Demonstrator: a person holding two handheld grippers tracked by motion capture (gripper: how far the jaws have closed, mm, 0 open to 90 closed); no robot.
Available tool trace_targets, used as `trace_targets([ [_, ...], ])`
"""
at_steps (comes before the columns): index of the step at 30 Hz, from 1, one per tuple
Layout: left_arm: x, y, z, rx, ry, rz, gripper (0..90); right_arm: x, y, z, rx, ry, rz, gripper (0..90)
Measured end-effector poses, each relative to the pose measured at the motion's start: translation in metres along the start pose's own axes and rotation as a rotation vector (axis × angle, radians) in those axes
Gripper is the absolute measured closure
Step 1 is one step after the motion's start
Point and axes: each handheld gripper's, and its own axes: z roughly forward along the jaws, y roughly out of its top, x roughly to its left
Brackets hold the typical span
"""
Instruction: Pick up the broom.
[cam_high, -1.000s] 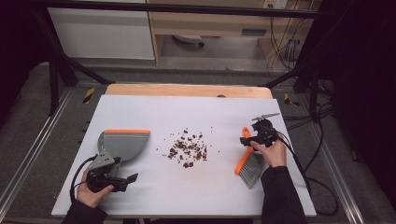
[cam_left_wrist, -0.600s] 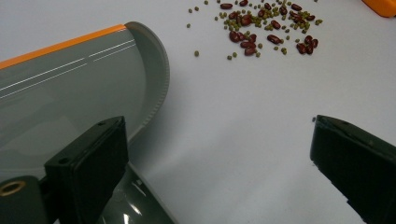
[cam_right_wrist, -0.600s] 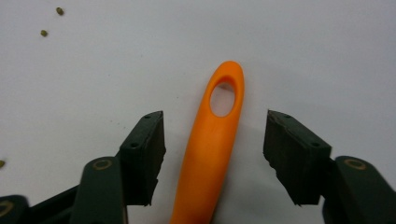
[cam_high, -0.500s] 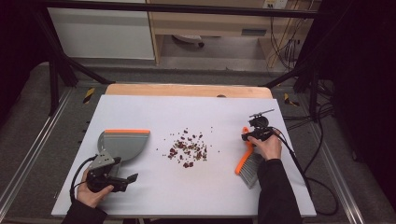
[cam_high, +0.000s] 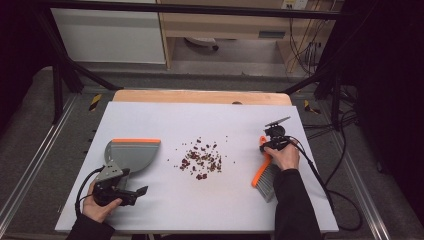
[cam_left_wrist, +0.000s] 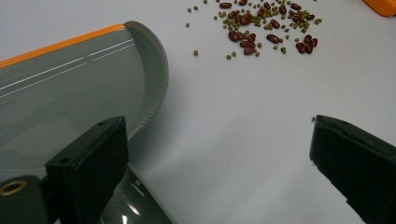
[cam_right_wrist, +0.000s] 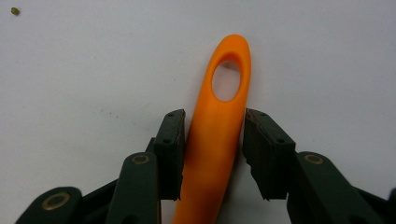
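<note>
A grey dustpan (cam_high: 131, 152) with an orange lip lies on the left of the white table (cam_high: 165, 120). My left gripper (cam_high: 129, 182) sits just behind it. In the left gripper view the left gripper (cam_left_wrist: 215, 126) is open, with one jaw over the dustpan (cam_left_wrist: 74, 102) and its handle low between the jaws. A pile of red and green beans (cam_high: 201, 160) (cam_left_wrist: 261, 28) lies mid-table. On the right lies a brush (cam_high: 265, 175) with an orange handle. My right gripper (cam_high: 266, 146) (cam_right_wrist: 215, 114) has just been closing, and its pads now press both sides of the handle (cam_right_wrist: 219, 116) below the hanging hole.
The brush's grey bristles (cam_high: 270, 184) point toward the near edge, beside the person's right sleeve. Black cables (cam_high: 320, 180) trail off the table's right side. A wooden strip (cam_high: 200, 96) borders the far edge. One stray green bean (cam_right_wrist: 15, 10) lies apart.
The right hand has shifted a little left and down onto the far end of the brush handle. The left hand, dustpan and beans have stayed put.
</note>
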Motion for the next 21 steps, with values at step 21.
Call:
trace_targets([
  [21,-0.0005,0.0001,-0.0002,-0.002,-0.001,0.003,4.7,0.0053,0.0013,-0.0097,-0.025,-0.010,0.080,66.5],
])
